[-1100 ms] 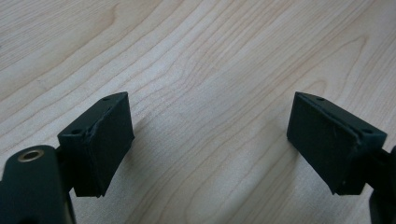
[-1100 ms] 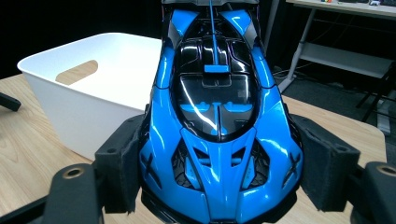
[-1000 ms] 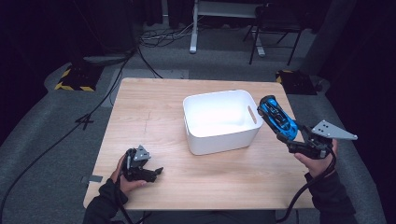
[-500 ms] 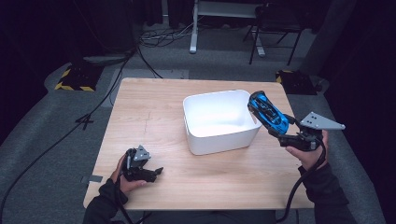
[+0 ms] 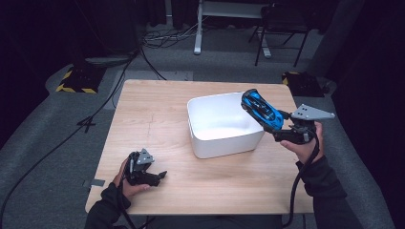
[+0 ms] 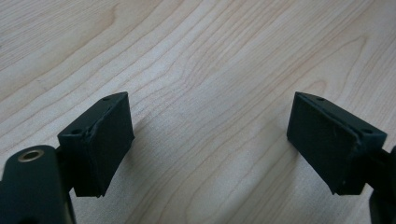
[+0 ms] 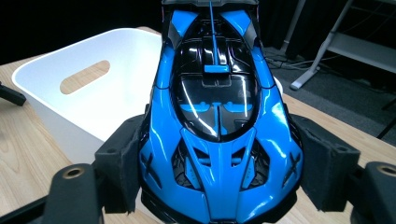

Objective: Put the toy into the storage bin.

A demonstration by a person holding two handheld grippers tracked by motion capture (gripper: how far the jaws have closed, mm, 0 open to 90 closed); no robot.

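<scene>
I read the scene from the largest item down.

The wooden table point(image 5: 157, 119) carries everything in play; its surface is pale with visible grain, and it also appears under the left gripper's jaws in the left gripper view.

The white bin point(image 5: 222, 125) stands upright on the table, right of centre. It is rectangular with an open top and a slot handle cut into one end wall, seen in the right gripper view point(image 7: 84, 77). I can see nothing inside it in the part of its interior that shows.

The blue toy car point(image 5: 261, 109) is off the table, held in the air at the bin's right rim, partly over the near right corner. It is tilted, one end raised toward the bin and the other end down at the gripper. In the right gripper view the car point(image 7: 217, 121) points away from the camera, roof up.

The right gripper point(image 5: 282, 131) is clenched on the car: both pads press against its sides at the near end.

The left gripper point(image 5: 157, 176) lies low at the table's near left corner, well apart from the bin. Its jaws stand released, wide apart, with bare wood between them point(image 6: 210, 140).
</scene>
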